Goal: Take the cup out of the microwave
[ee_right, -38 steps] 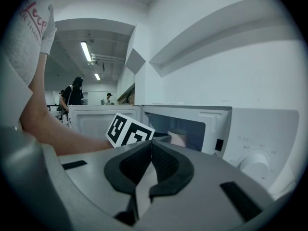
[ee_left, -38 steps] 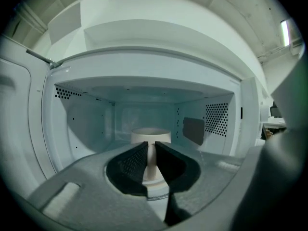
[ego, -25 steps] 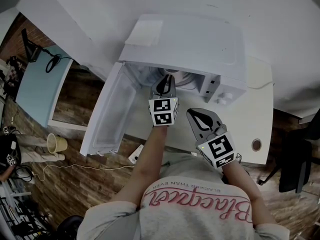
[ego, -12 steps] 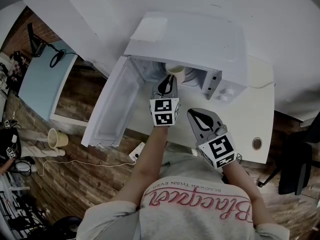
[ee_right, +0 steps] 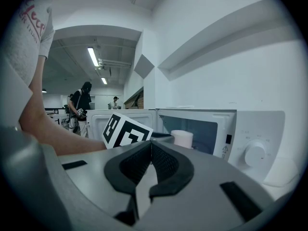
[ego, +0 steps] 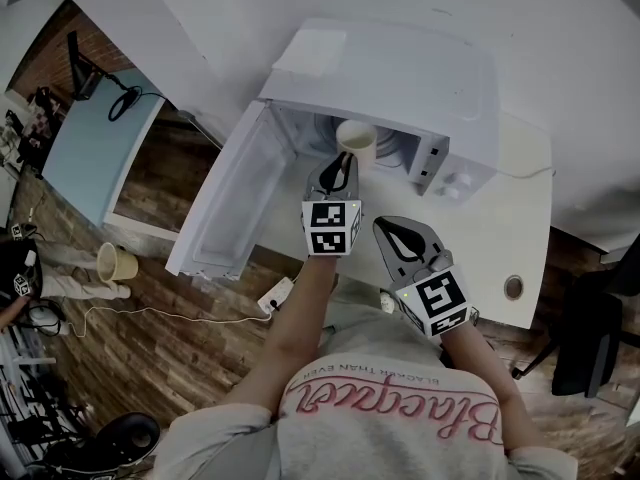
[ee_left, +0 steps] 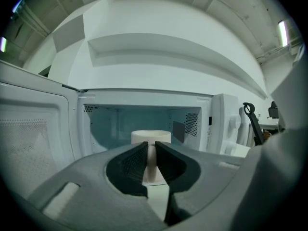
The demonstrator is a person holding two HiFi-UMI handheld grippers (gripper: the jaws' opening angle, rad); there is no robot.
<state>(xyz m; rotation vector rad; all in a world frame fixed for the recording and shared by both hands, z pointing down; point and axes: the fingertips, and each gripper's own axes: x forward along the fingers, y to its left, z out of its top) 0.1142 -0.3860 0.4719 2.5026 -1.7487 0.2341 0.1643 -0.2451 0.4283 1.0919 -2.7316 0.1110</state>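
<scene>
A cream cup [ego: 357, 140] hangs at the mouth of the white microwave [ego: 400, 78], just in front of its open cavity. My left gripper [ego: 338, 165] is shut on the cup's handle. In the left gripper view the cup [ee_left: 150, 136] stands behind the closed-in jaws of the left gripper [ee_left: 151, 150], and the handle runs down between the pads. My right gripper [ego: 396, 230] hovers over the table to the right of the left one, shut with nothing in it. From the right gripper [ee_right: 151, 146], I see the cup [ee_right: 182, 138] beside the left gripper's marker cube [ee_right: 125, 131].
The microwave door [ego: 225, 203] swings wide open to the left, over the table's edge. The control knobs [ego: 455, 180] sit right of the cavity. A white table [ego: 500, 238] has a cable hole [ego: 513, 288]. On the wooden floor lie a yellowish cup [ego: 115, 261] and a power strip [ego: 272, 295].
The left gripper has drawn back toward me with the cup, which came from inside the cavity out to the microwave's mouth. The right gripper has barely shifted.
</scene>
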